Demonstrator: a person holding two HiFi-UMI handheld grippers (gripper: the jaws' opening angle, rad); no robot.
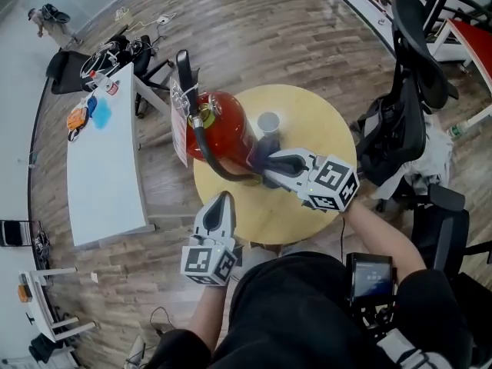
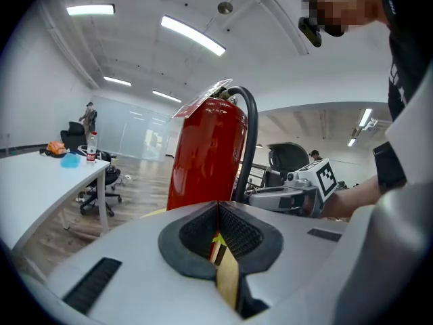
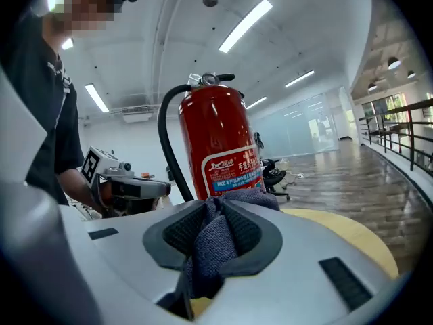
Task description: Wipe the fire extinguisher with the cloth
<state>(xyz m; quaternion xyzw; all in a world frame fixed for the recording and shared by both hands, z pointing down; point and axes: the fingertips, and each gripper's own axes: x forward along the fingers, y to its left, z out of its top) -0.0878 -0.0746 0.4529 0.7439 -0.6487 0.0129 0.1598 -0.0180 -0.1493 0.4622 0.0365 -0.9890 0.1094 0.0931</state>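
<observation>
A red fire extinguisher (image 1: pixel 221 129) with a black hose stands upright on the round yellow table (image 1: pixel 307 121). My right gripper (image 1: pixel 265 162) is shut on a dark grey-blue cloth (image 1: pixel 259 154) close against the extinguisher's lower side. In the right gripper view the cloth (image 3: pixel 215 239) bunches between the jaws, with the extinguisher (image 3: pixel 218 147) just beyond it. My left gripper (image 1: pixel 222 200) hovers at the table's near-left edge, shut with nothing in it. The left gripper view shows the extinguisher (image 2: pixel 206 158) ahead and the right gripper (image 2: pixel 260 196) beside it.
A small grey cup (image 1: pixel 268 121) stands on the table behind the extinguisher. A long white desk (image 1: pixel 104 167) with small items lies to the left. Black office chairs (image 1: pixel 407 106) and bags crowd the right side. Wooden floor surrounds the table.
</observation>
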